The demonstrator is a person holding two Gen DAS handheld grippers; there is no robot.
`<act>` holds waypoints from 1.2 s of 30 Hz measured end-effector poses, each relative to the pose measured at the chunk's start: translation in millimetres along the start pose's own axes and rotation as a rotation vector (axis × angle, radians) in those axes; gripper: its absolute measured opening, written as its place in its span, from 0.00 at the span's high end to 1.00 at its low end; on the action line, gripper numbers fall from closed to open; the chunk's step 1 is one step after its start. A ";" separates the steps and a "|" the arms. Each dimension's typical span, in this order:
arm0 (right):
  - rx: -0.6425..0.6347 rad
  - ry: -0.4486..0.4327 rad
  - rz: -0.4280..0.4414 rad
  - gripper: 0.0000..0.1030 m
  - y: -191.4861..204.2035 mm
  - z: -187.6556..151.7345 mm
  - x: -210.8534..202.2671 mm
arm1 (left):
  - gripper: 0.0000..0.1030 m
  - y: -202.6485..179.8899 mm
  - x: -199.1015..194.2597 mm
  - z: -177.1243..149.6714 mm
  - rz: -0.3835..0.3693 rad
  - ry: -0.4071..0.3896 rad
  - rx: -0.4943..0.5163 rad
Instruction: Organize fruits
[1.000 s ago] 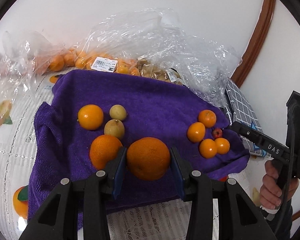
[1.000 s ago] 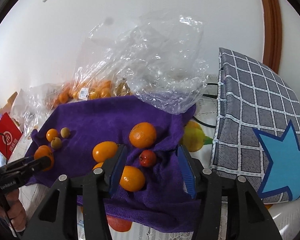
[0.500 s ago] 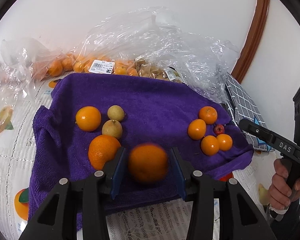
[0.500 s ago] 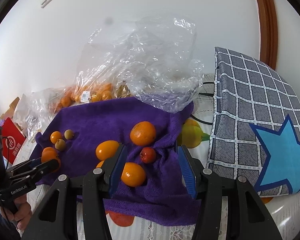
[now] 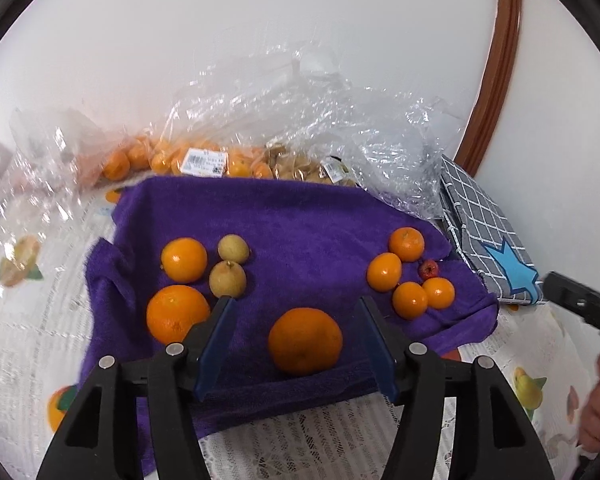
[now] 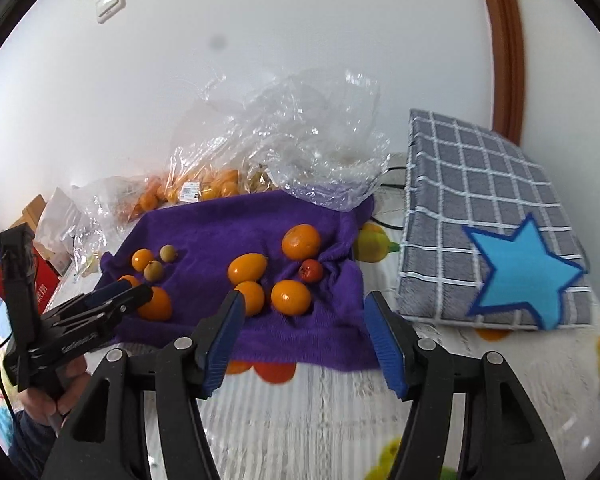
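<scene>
Your left gripper (image 5: 296,340) is opening, and the large orange (image 5: 305,341) sits free between its jaws at lower centre of the purple towel (image 5: 300,224). Draw back straight so neither pad nudges it. Your right gripper (image 6: 302,332) is opening too, empty, below the small oranges (image 6: 291,297).

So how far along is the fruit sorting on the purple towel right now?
Partly done. On the purple towel, small oranges and a red fruit are grouped at one side, bigger oranges and two yellowish fruits at the other. The left gripper is opening around a large orange resting between the groups. The right gripper is opening with nothing between its jaws. More fruit remains in the plastic bags.
</scene>
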State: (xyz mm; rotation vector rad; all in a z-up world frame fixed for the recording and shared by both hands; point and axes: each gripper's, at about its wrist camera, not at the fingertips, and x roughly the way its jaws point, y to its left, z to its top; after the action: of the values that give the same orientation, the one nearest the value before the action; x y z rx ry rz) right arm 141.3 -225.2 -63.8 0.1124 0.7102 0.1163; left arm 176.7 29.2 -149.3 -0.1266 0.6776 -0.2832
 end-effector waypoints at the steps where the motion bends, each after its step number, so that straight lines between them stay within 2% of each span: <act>1: -0.003 -0.001 -0.011 0.39 1.1 -0.5 -7.5 | 0.42 -1.0 -4.0 1.0 0.016 0.001 -0.003; 5: -0.009 -0.013 -0.066 0.36 4.1 0.6 -39.9 | 0.40 -6.1 -37.3 4.9 -0.008 -0.037 -0.027; 6: -0.005 -0.019 -0.072 0.33 3.3 1.4 -46.1 | 0.40 -9.0 -47.0 6.0 -0.004 -0.045 -0.019; 11: 0.006 -0.049 -0.077 0.33 7.7 5.0 -83.2 | 0.34 -27.6 -102.0 12.6 0.031 -0.116 -0.006; 13: -0.006 -0.058 -0.105 0.26 13.8 4.1 -97.2 | 0.29 -35.2 -121.5 13.6 0.058 -0.144 -0.002; 15: -0.017 -0.069 -0.112 0.12 19.7 1.8 -110.3 | 0.25 -43.1 -138.4 13.9 0.091 -0.156 0.008; 20: -0.053 -0.124 -0.118 0.05 33.9 -6.4 -148.2 | 0.20 -60.1 -172.1 8.7 0.166 -0.157 0.032; 21: -0.059 -0.126 -0.117 0.01 36.9 -8.5 -156.3 | 0.19 -61.2 -175.4 7.7 0.171 -0.155 0.033; 26: -0.051 -0.120 -0.119 0.00 43.4 -14.1 -179.0 | 0.16 -66.2 -194.5 1.6 0.176 -0.124 0.005; 31: -0.047 -0.144 -0.116 0.00 43.6 -18.3 -200.7 | 0.15 -72.7 -213.5 -2.7 0.210 -0.128 0.011; 36: -0.043 -0.153 -0.100 0.00 44.6 -22.3 -214.2 | 0.15 -78.5 -227.7 -3.5 0.214 -0.142 0.011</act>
State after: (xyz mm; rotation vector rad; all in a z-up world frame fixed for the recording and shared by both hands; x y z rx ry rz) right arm -37.5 -210.7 63.5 0.0434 0.5589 0.0265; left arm -11.7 22.2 0.6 -0.0620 0.5430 -0.0718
